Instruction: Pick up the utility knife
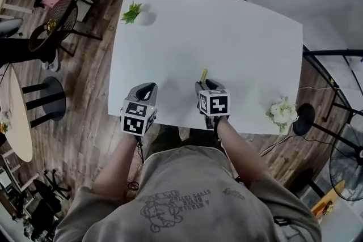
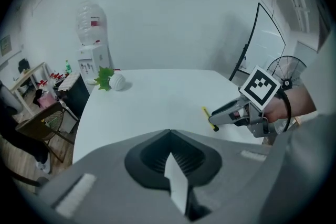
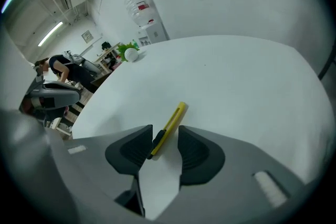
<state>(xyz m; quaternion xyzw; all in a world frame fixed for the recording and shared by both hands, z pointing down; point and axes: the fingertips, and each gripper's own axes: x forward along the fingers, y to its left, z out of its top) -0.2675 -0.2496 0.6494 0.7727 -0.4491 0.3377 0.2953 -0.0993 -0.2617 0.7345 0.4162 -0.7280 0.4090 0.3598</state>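
White rectangular table [image 1: 227,37] on a wood-plank floor [image 1: 85,122]. Lying on it: a yellow utility knife [image 1: 203,75] with a black end, near the middle of the near edge; a green leafy sprig [image 1: 131,12] with a white ball [image 2: 117,82], at the far left corner; white flowers [image 1: 282,113], at the near right edge.

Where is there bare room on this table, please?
The table is bare across its middle and far right, between green sprig and white flowers. Crowded only at the near edge, round the utility knife and right gripper.
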